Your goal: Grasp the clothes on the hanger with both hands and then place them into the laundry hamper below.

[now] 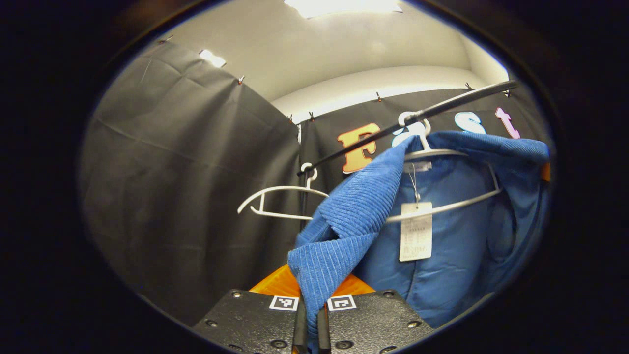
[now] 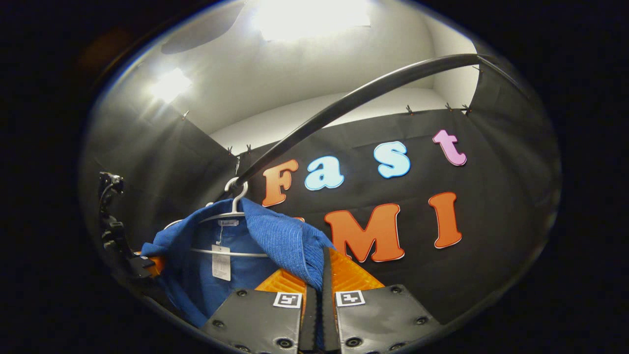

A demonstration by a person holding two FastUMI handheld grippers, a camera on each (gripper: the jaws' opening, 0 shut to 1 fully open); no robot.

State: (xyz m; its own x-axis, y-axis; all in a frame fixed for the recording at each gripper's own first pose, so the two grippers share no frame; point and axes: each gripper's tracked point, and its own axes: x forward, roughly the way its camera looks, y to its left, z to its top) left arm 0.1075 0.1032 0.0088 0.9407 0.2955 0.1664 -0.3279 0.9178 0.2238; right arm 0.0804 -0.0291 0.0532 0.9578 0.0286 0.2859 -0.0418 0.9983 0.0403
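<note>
Black cloth walls (image 1: 162, 162) pinned along the top edge with small clips, meeting at a corner. Above them a pale ceiling (image 2: 275, 73) with bright light panels (image 1: 344, 6) glaring down, one large, another smaller off to the side. Across the booth a dark rail (image 2: 354, 101), with an empty white hanger (image 1: 280, 199) hooked near its far end.

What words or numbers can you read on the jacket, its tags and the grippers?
Jacket hang tag: printed lines, too small to read.
Neck label: blurred, unreadable.
Markers on the left gripper and right gripper: coded squares, no words.
No text on these is legible.
</note>
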